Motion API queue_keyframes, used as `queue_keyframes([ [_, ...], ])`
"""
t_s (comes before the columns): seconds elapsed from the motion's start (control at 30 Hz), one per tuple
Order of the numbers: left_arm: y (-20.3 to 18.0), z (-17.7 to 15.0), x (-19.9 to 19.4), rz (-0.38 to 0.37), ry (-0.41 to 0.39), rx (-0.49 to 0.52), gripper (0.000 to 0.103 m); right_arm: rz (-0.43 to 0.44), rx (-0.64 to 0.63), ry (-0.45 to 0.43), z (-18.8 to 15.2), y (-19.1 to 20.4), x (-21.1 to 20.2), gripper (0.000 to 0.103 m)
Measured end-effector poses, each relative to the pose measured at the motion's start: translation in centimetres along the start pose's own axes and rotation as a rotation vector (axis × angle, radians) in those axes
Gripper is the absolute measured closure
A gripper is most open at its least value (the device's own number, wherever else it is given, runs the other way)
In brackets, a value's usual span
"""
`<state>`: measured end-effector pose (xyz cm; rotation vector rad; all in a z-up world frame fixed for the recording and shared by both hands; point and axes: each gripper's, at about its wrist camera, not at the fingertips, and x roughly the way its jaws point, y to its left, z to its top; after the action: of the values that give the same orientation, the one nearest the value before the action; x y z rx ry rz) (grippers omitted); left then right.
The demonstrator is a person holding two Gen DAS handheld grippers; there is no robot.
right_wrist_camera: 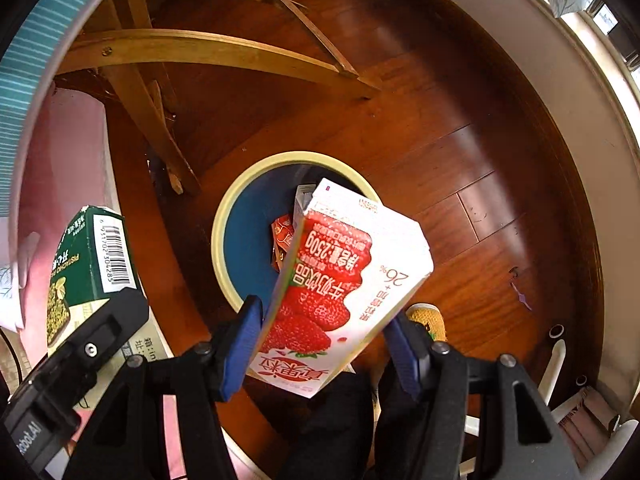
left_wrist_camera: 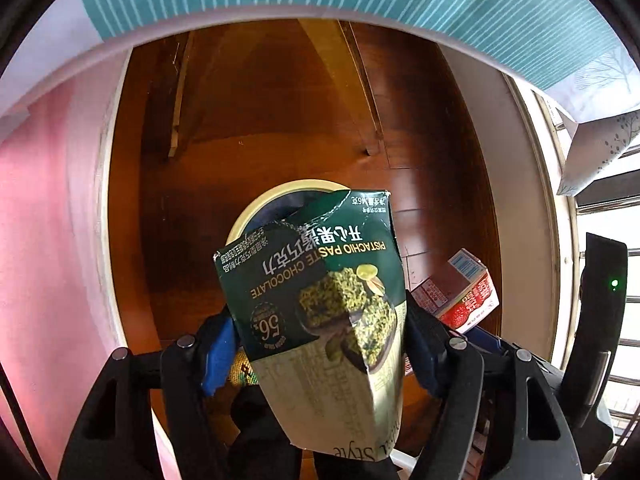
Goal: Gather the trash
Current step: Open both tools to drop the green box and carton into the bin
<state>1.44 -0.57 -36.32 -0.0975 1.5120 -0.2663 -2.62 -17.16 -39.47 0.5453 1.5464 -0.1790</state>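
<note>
A green pistachio chocolate box (left_wrist_camera: 320, 300) is clamped between the blue pads of the left gripper (left_wrist_camera: 320, 344), jaws closed against its sides; its torn upper edge is seen tilted over the cream rim of the bin (left_wrist_camera: 256, 208). The same box is visible at the left edge of the right wrist view. To the right, a red-and-white strawberry milk carton (right_wrist_camera: 340, 280) is gripped by the right gripper (right_wrist_camera: 320, 344), jaws pressed on both faces, and is held above the bin, tilted across its rim. Inside the blue-lined bin, a small red wrapper (right_wrist_camera: 282, 236) is noted. The bin stands on a wooden floor (right_wrist_camera: 460, 160), near chair legs (right_wrist_camera: 160, 80).
</note>
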Motion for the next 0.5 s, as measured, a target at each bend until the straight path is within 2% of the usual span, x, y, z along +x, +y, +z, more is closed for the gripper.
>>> queue_keyframes([
  [0.2, 0.9, 0.8, 3.4, 0.007, 0.028, 0.006, 0.019, 0.004, -0.011, 0.025, 0.8, 0.2, 3.0, 0.041],
  [0.33, 2.0, 1.3, 4.8, -0.018, 0.088, -0.026, 0.013, 0.029, 0.006, 0.060, 0.5, 0.2, 4.4, 0.041],
  [0.4, 2.9, 1.3, 4.9, -0.011, 0.086, -0.037, 0.001, 0.035, 0.016, 0.058, 0.3, 0.3, 4.7, 0.039],
  [0.5, 3.9, 0.9, 4.9, 0.006, 0.075, -0.046, 0.001, 0.026, 0.016, 0.046, 0.1, 0.5, 4.8, 0.033],
])
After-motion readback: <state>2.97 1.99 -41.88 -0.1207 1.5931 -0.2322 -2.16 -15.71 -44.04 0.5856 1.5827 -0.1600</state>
